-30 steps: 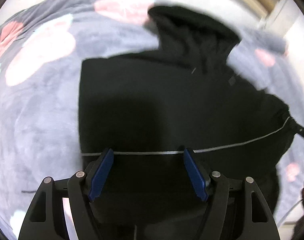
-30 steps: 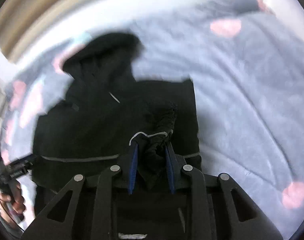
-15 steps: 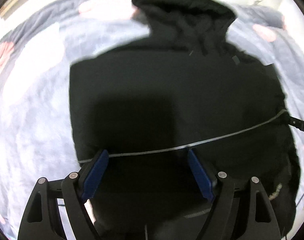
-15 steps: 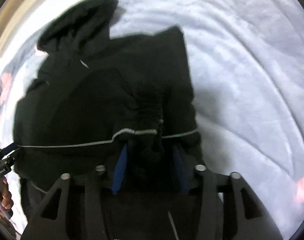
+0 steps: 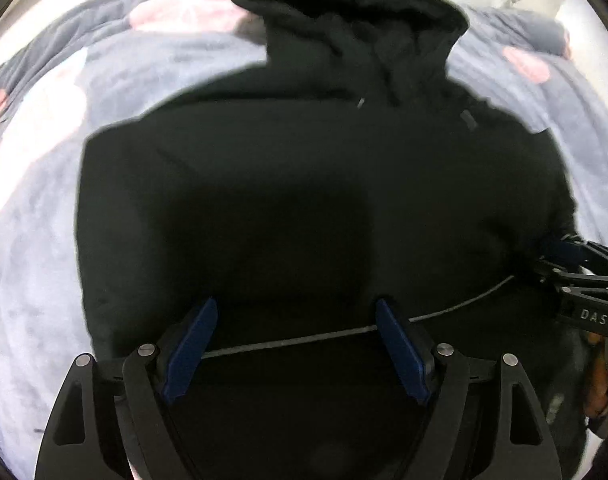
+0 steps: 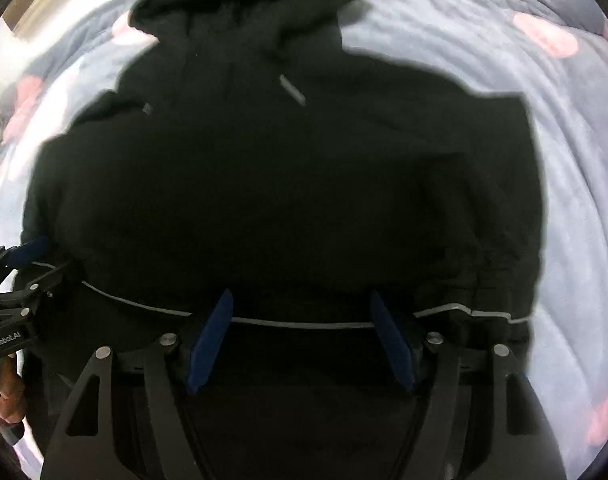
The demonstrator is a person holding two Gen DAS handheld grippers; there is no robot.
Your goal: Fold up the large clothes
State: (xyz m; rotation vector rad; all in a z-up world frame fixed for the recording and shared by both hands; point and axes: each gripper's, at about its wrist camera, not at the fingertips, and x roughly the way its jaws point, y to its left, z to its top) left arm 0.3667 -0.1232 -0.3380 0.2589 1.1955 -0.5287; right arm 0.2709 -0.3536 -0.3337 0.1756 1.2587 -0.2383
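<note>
The black hooded sweatshirt of soft knit fabric point(image 5: 304, 184) lies flat on the grey plush blanket with pink blotches point(image 5: 32, 248), hood point(image 5: 344, 12) at the far end from both tools. A thin pale line point(image 5: 304, 338) crosses the garment near its close end and passes between the jaws of each tool. The left gripper point(image 5: 294, 346) stands with jaws wide, nothing pressed between the blue pads point(image 5: 190, 346); the fabric lies below them. The right gripper point(image 6: 302, 344) has jaws opening, with cloth beneath but not pinched. Both point steeply down at the near band, one toward each side of the body, presumably so the lower portion can be taken at two points and carried toward the hood. Beyond the right tool's outer jaw, a gathered sleeve point(image 6: 492, 272) rests on the body, apparently already folded inward.
</note>
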